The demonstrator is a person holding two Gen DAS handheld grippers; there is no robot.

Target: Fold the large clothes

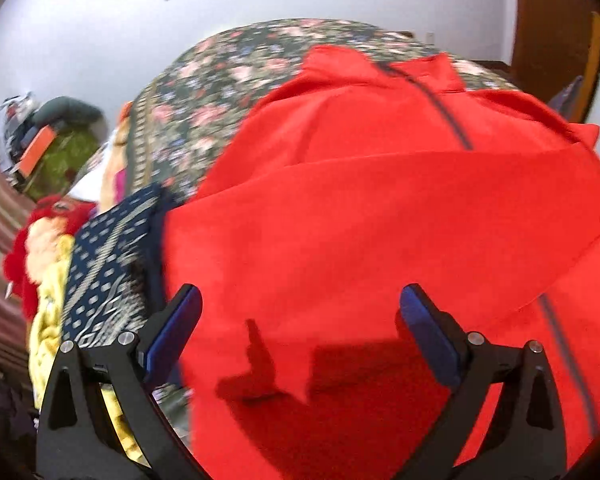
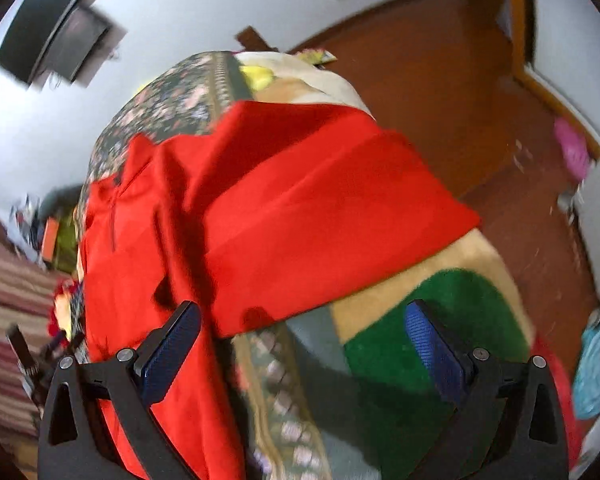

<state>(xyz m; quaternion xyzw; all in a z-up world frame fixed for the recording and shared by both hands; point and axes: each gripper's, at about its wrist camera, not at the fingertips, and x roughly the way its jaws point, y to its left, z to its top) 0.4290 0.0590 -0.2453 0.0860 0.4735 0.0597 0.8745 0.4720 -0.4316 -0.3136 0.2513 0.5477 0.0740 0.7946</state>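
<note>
Readable text: none in either wrist view.
Red garment point(image 1: 380, 200): plain cloth with a dark zip line, no print or label showing.
Bedspread point(image 1: 204, 92): flower pattern only, no lettering.
Dark screen on the wall point(image 2: 48, 28): blurred, no brand legible.

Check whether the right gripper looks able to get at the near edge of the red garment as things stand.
Probably yes. The right gripper has its jaws wide open and empty, and the red garment has its near edge lying uncovered on the bed just ahead of them.
</note>
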